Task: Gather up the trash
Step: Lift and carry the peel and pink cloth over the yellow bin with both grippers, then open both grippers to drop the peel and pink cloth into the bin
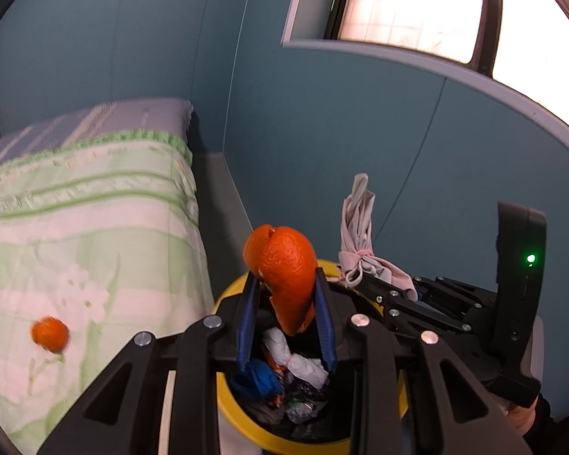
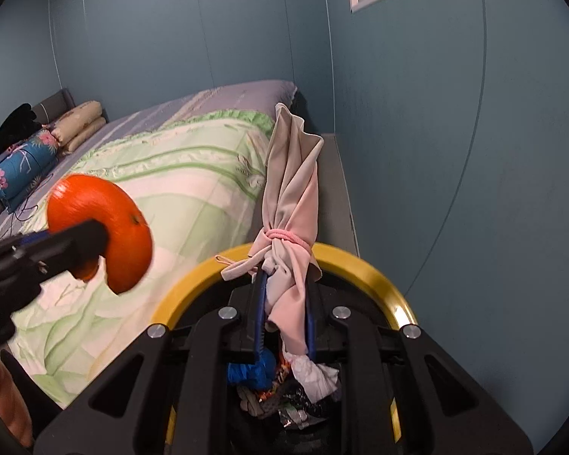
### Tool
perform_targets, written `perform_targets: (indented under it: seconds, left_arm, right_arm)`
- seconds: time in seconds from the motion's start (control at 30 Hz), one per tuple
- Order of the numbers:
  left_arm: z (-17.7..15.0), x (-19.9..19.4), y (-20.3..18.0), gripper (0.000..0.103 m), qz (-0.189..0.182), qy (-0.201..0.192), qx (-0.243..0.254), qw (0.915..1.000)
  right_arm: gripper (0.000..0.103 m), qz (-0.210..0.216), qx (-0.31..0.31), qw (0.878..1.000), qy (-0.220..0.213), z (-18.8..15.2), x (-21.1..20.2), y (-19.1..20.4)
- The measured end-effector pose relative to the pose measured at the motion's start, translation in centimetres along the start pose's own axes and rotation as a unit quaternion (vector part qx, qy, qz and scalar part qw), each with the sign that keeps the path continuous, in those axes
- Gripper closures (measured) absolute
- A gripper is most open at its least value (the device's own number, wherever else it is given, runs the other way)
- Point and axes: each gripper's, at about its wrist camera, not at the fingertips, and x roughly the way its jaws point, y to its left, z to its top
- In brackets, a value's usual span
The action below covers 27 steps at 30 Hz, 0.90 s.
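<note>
- The left gripper (image 1: 287, 299) has its blue fingers (image 1: 246, 318) closed on a large piece of orange peel (image 1: 284, 273), which stands up between them with its curled top above the fingertips.
- The right gripper (image 2: 284, 303) has its blue fingers (image 2: 260, 311) clamped on a pale pink cloth bundle (image 2: 294, 197), tied round the middle with a pink elastic band (image 2: 290, 237); the loose top of the bundle rises above the fingers and its lower end hangs between them.
- In the left wrist view the right gripper (image 1: 406, 292) shows to the side, holding the same bundle (image 1: 356, 231) over the far rim of the bin.
- In the right wrist view the left gripper (image 2: 76, 246) reaches in from the left edge with the peel (image 2: 106, 227) held beside the bin's rim.
- Both grippers hang over a round bin with a yellow rim (image 1: 227, 295), seen also in the right wrist view (image 2: 364, 265).
- Inside the bin lie crumpled white paper (image 1: 299, 360), a blue plastic wad (image 1: 258, 377) and dark wrappers (image 1: 303, 405).
- Just beside the bin stands a bed (image 2: 163, 174) with a green and white flowered quilt.
- A second, smaller orange piece (image 1: 50, 333) lies on the quilt, well apart from the bin; it is blurred.
- At the far end of the bed sit folded beige bedding (image 2: 79, 123), a blue flowered roll (image 2: 24, 165) and a black item (image 2: 13, 129).
- Blue-grey walls (image 1: 322, 121) close in the corner, and a window (image 1: 417, 3) is set high in one.
</note>
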Motion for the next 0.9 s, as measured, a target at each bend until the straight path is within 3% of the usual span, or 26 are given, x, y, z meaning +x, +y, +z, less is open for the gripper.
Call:
perform_targets:
  seconds: [0.33,0.7,0.83,0.9]
  left_arm:
    - [-3.0,5.4,2.1,0.076,-0.021,0.075,-0.045,0.9959]
    - [-4.8,7.8,2.5,0.074,-0.035,0.116,-0.06,0.9908]
    - [-4.8,8.2,3.2,0.065,-0.036,0.12,-0.079,0.989]
    - [-4.7,8.0,3.6,0.054,-0.035,0.114,-0.084,0.9893]
  right_arm:
    - [0.088,-0.003,0.012,0.998,0.058,-2.4,3.0,-1.1]
    - [0.087,-0.001,0.016,0.995,0.094,-3.5,5.0,-1.4]
    - [0.082,-0.008,0.022,0.995,0.095,-3.4,5.0,-1.6]
    - [0.079,-0.012,0.022,0.995,0.094,-3.2,5.1,-1.5]
